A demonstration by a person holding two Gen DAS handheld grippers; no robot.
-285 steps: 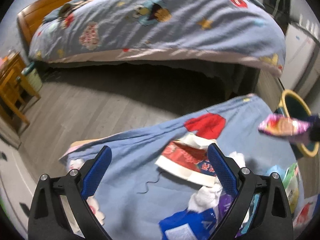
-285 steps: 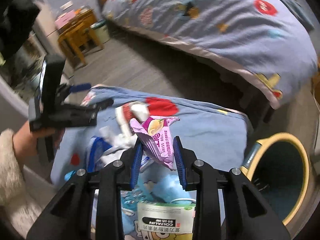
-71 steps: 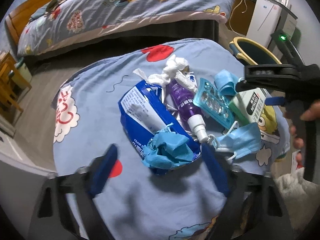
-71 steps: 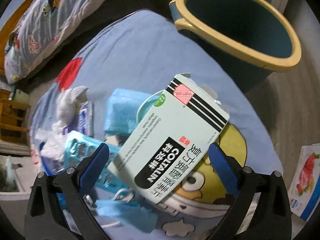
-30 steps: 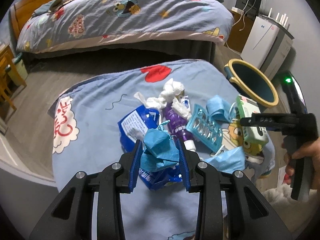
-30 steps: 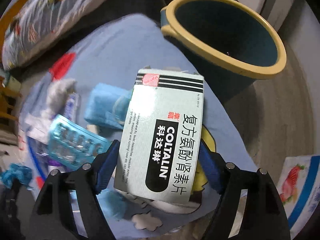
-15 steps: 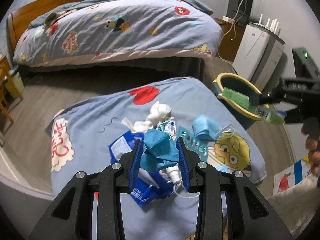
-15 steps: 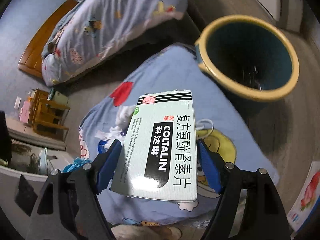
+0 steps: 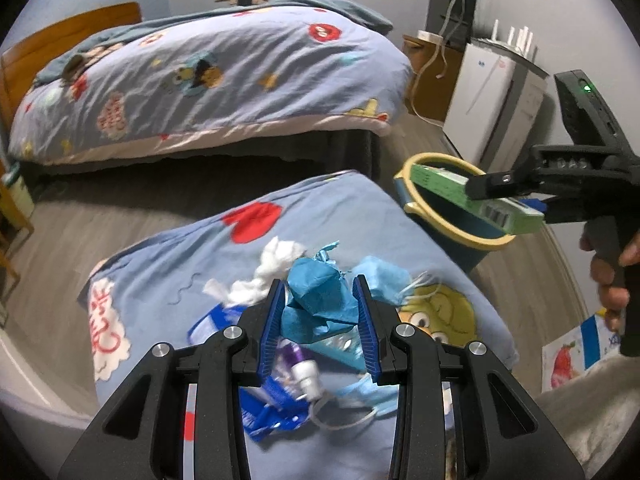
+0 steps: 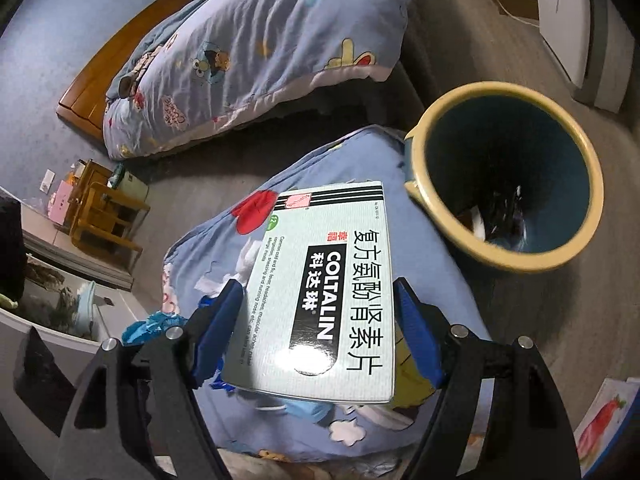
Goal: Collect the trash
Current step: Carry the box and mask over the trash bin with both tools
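My left gripper [image 9: 319, 292] is shut on a crumpled blue paper wad [image 9: 320, 300], held above the low table with the blue cartoon cloth [image 9: 168, 264]. My right gripper [image 10: 318, 292] is shut on a pale green medicine box [image 10: 328, 288]. In the left wrist view that box [image 9: 440, 184] hangs over the near rim of the yellow-rimmed teal bin [image 9: 452, 220], with a hand on the right gripper [image 9: 496, 196]. On the cloth lie a white tissue [image 9: 276, 264], a blue face mask [image 9: 380, 280], a purple bottle [image 9: 300, 364] and a blue packet [image 9: 264, 412]. The bin [image 10: 592, 184] holds some trash at its bottom.
A bed with a cartoon duvet [image 9: 208, 76] stands beyond the table across a strip of wood floor. A white appliance [image 9: 492, 104] is behind the bin. A picture booklet [image 9: 576, 352] lies on the floor at the right. A wooden chair [image 10: 104, 212] stands at the far left.
Both grippers have risen with their loads. The blue wad has come up off the pile. The medicine box has left the table and moved toward the bin's rim.
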